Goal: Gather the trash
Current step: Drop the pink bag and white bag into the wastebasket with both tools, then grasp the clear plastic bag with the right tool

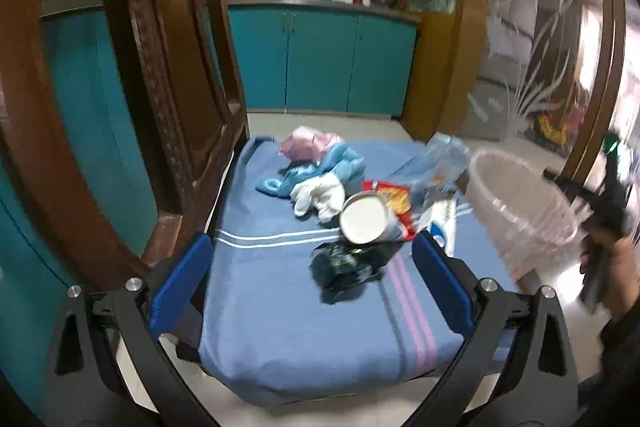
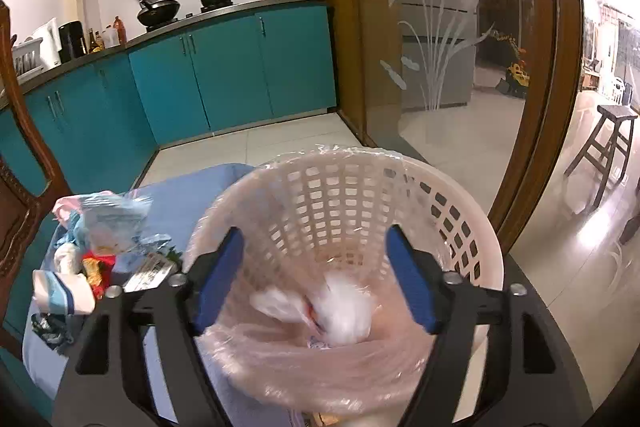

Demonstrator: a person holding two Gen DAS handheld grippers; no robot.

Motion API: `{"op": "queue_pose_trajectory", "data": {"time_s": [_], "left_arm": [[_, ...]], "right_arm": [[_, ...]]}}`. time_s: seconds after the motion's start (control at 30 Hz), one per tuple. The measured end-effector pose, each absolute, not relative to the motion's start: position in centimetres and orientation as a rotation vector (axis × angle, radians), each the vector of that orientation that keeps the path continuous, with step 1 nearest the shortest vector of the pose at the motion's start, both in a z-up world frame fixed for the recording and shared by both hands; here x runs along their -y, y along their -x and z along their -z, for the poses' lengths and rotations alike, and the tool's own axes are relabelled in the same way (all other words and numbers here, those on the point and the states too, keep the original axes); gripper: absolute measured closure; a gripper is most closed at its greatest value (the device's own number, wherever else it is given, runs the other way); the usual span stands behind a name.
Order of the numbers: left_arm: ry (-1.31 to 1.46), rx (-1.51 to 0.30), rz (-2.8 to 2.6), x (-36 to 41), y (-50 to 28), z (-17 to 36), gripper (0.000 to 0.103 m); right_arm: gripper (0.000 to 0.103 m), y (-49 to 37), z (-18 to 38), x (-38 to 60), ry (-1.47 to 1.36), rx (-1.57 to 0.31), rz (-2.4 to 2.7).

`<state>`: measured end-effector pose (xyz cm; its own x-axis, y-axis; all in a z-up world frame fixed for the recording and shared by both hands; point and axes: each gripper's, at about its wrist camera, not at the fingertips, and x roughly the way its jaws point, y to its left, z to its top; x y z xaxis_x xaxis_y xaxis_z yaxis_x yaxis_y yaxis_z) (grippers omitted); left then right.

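Blue-padded fingers of the right gripper (image 2: pixel 314 277) stand spread and empty directly above the basket (image 2: pixel 472 227), likely so a white wad (image 2: pixel 344 307) lands in its plastic liner. Left of the basket, the remaining trash pile (image 1: pixel 352 203) sits on the blue cloth (image 1: pixel 280 307). Facing that pile, the left gripper (image 1: pixel 312 287) hangs wide open, holding nothing, probably readied for the dark wrapper (image 1: pixel 340 267).
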<state>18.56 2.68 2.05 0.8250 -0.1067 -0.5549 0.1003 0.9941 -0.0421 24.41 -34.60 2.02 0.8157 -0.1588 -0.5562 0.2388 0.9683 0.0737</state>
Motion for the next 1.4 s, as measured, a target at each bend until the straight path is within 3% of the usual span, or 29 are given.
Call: {"op": "queue_pose_trajectory", "data": {"time_s": [0.07,0.27,0.57,1.0,1.4], "left_arm": [[-0.018,-0.559,0.109,-2.9,-18.9,-1.4,0.003],[-0.123,-0.528,0.164,-1.2,-18.9,-0.3,0.003],[-0.061,-0.566,0.185,-0.7,-18.7,0.9,0.003],[0.085,-0.63,0.12,-2.3,-19.6,2.2,0.003],[0.056,-0.633,0.139,-1.1,-19.9,2.7,0.003]], "right_arm": [[0.012,-23.1,-2.6,33.3,-0.148,-0.557,0.189],[0.008,-19.7,-3.1,26.5,-0.097,-0.531,0.049],[0.008,-18.5,-1.6,19.0,0.0,-0.57,-0.069],[0.008,-19.5,0.1,17.8,-0.026,-0.62,-0.103],[0.008,-19.6,0.2,18.3,-0.03,-0.623,-0.095]]}}
